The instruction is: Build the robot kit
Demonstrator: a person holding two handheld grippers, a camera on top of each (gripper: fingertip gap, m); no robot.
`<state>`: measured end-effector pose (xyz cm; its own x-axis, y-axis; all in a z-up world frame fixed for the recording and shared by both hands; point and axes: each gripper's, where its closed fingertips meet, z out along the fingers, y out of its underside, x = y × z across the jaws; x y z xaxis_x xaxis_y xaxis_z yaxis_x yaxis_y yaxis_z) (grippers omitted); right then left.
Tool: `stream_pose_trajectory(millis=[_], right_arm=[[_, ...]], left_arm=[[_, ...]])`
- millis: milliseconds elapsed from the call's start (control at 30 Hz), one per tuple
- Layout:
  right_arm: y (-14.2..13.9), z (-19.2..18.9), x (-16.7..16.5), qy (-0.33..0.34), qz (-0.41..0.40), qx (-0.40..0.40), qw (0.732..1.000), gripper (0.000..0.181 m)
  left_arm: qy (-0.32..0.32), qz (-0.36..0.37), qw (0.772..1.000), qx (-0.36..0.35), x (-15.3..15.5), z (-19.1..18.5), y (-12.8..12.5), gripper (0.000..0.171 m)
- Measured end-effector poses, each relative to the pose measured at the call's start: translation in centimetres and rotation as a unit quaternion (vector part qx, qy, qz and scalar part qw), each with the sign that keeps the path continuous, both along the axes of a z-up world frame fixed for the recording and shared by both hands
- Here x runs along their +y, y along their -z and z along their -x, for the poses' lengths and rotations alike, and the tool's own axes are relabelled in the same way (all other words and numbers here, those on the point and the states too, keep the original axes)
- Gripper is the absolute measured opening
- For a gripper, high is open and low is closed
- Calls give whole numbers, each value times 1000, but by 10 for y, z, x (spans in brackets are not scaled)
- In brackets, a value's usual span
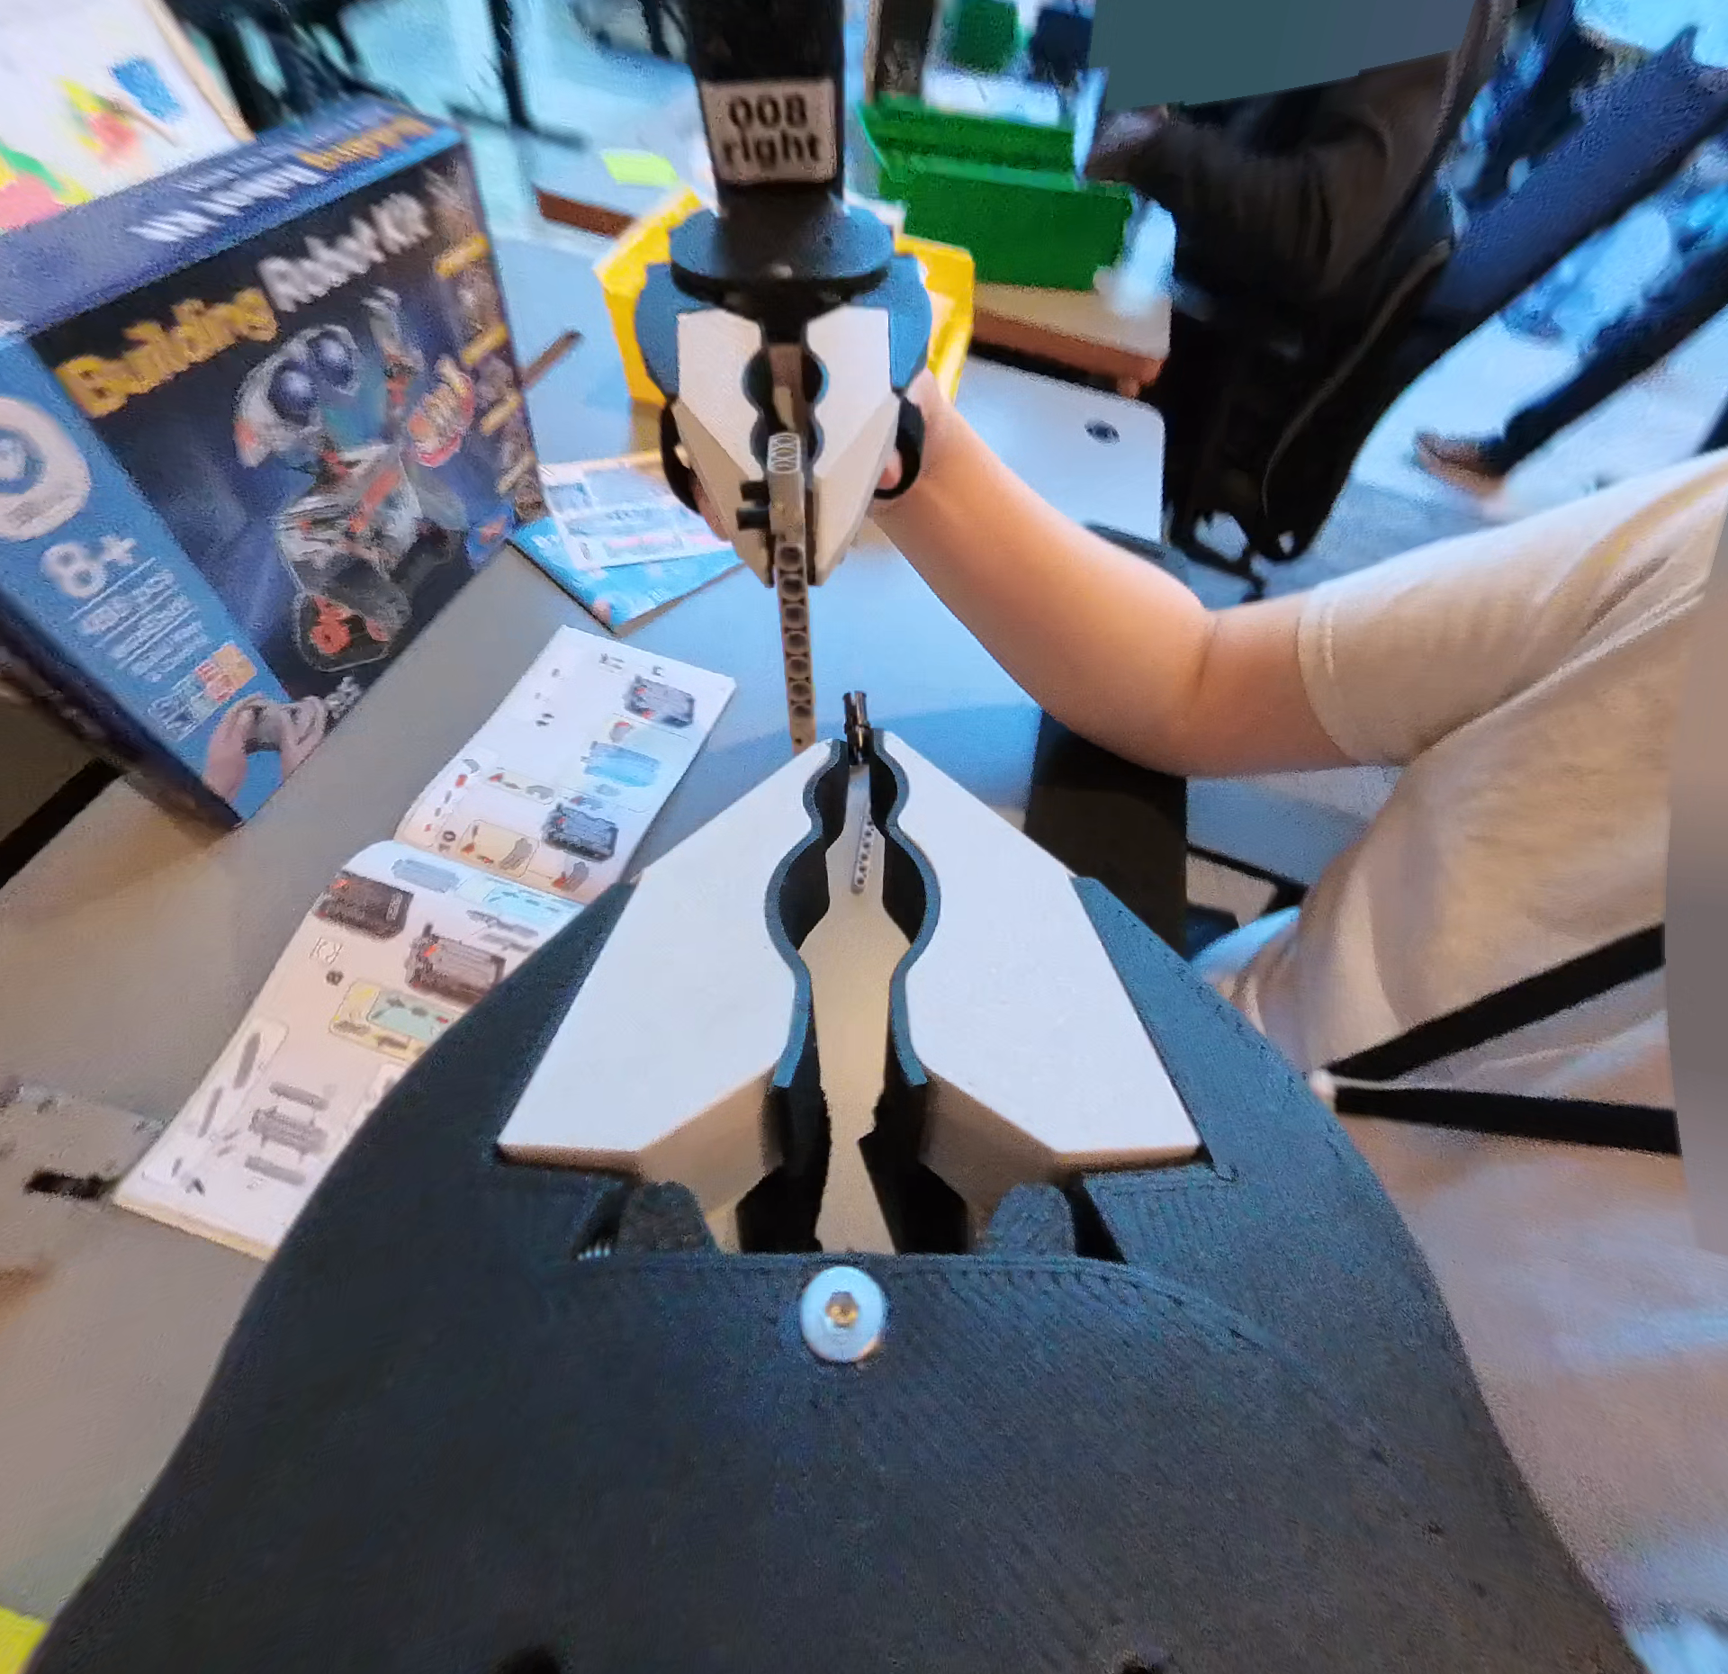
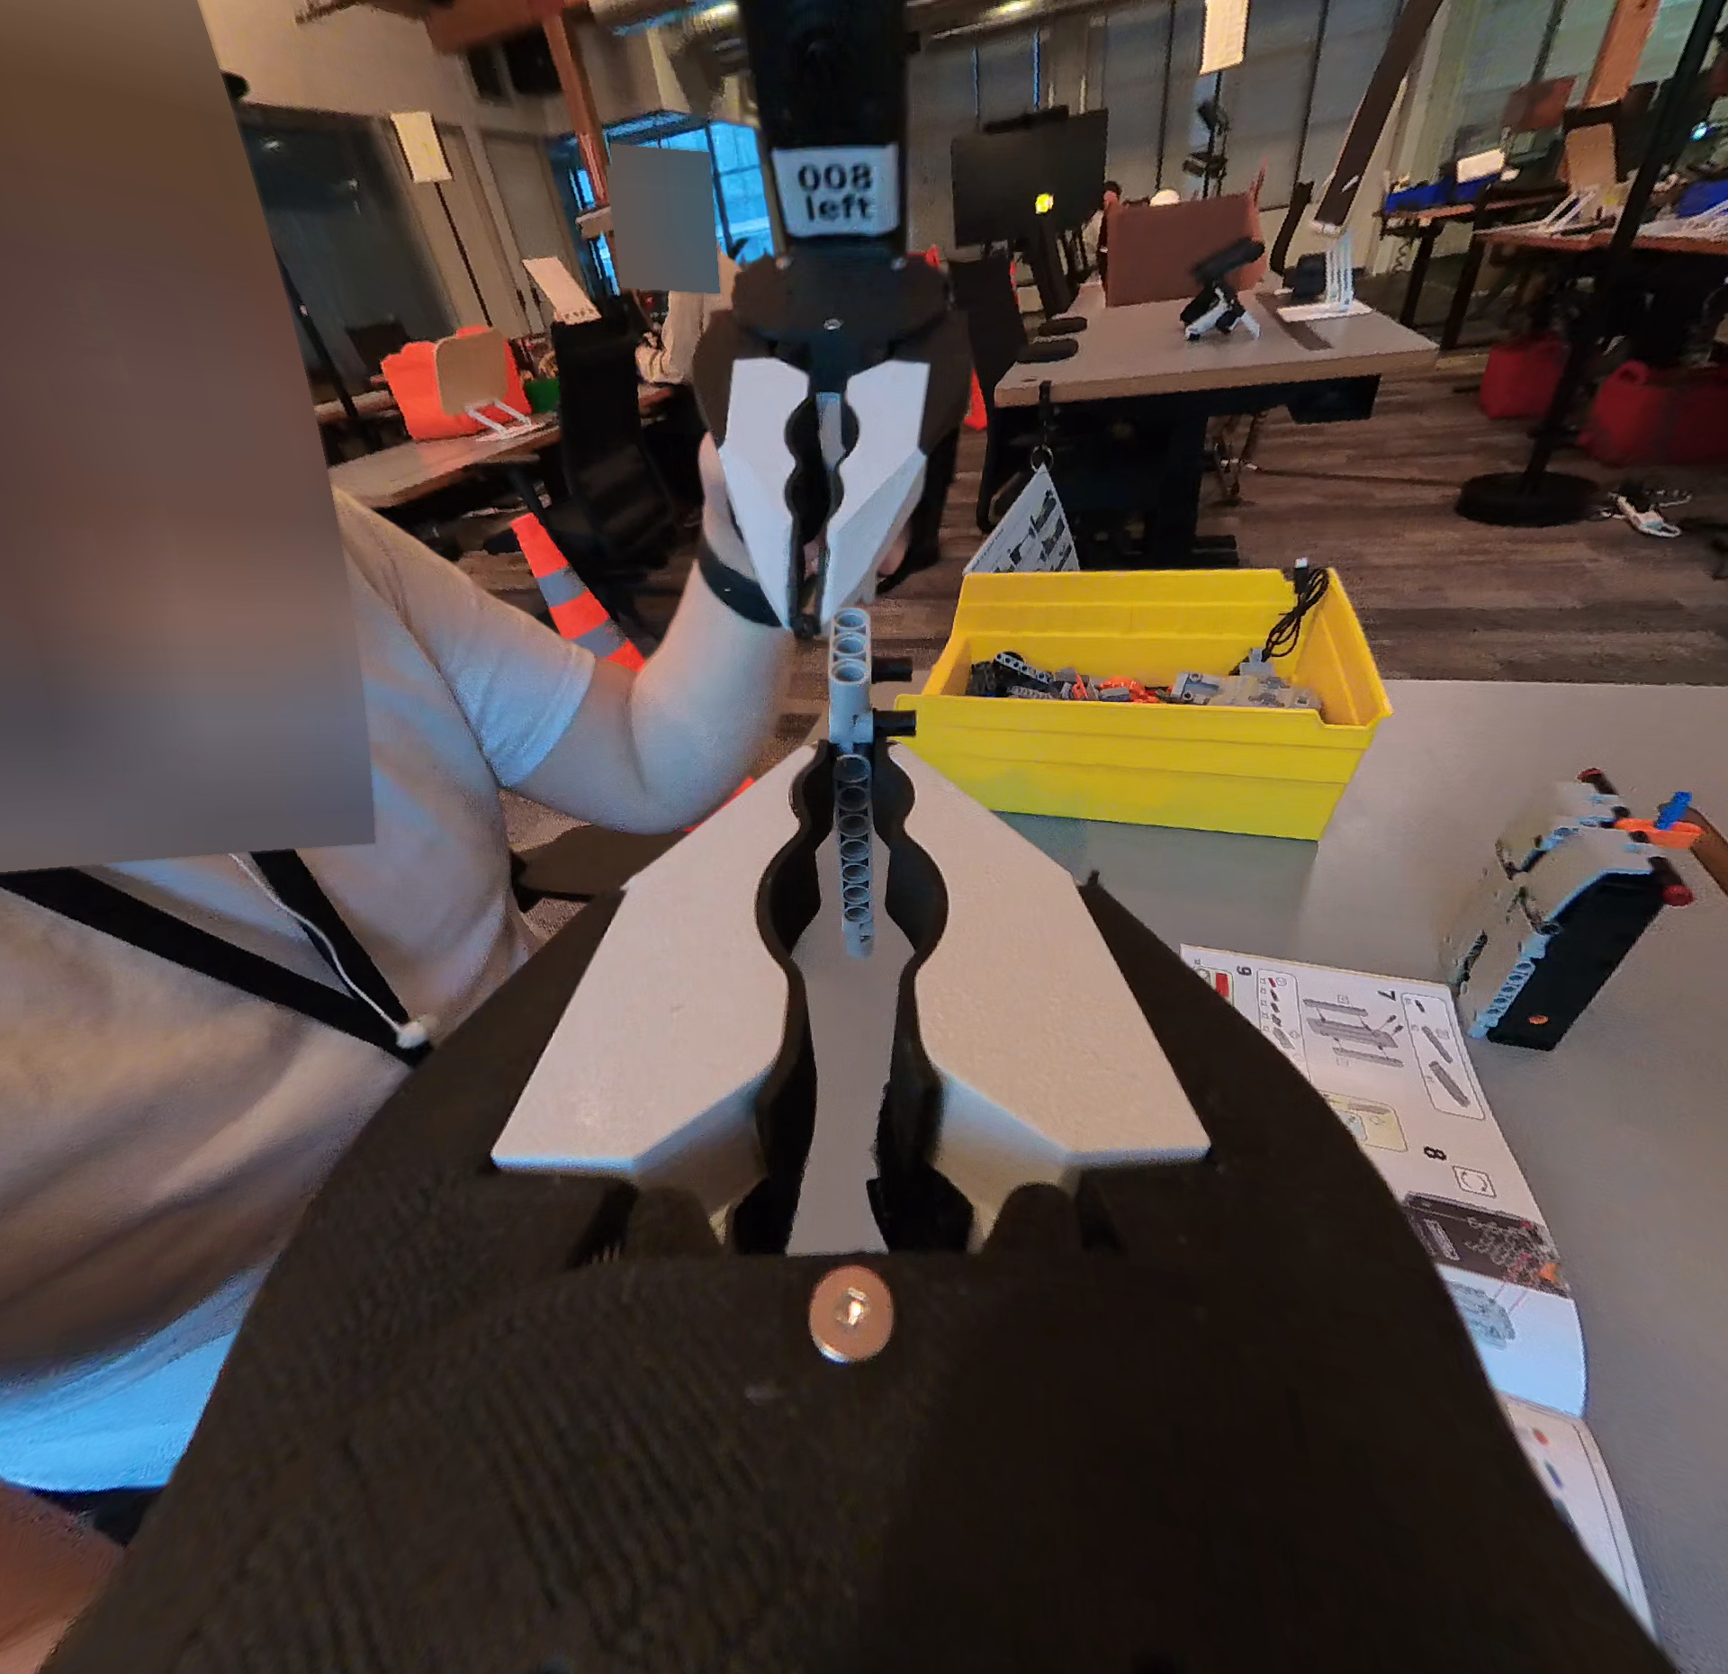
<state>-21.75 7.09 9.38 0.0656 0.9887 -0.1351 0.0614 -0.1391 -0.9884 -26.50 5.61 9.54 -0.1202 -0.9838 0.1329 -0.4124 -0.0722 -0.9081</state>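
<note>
- Right gripper [image 2: 856, 750] clamped on grey holed beam [image 2: 853, 844], held in the air above the bench's near edge; black pins already in it.
- Left gripper [image 1: 856, 750] pinching small black pin [image 1: 856, 715] by its tail, tip just beside beam's end; shallow grip, likely to twist or drop on any misaligned push.

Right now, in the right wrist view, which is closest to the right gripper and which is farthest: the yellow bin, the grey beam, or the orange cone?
1. The grey beam: pinched between the right gripper fingertips.
2. The yellow bin: on the table, ahead and to the right.
3. The orange cone: on the floor, ahead to the left, behind the person's arm.
</note>
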Motion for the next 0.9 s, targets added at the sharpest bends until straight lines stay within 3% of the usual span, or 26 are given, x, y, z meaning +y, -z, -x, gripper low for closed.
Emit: stream_pose_trajectory(millis=[133, 300, 600, 900], right_arm=[[-10, -17, 0, 35, 5, -5, 999, 6], [-1, -22, 1, 55, 39, -41, 997, 6], [24, -1, 8, 50, 70, -96, 992, 7], [25, 3, 10, 49, 65, -95, 992, 7]], left_arm=[[49, -22, 998, 40, 1, -29, -9, 2], [73, 14, 997, -10, 5, -36, -7, 2], [77, 49, 995, 30, 23, -35, 11, 2], [77, 54, 995, 43, 24, -34, 17, 2]])
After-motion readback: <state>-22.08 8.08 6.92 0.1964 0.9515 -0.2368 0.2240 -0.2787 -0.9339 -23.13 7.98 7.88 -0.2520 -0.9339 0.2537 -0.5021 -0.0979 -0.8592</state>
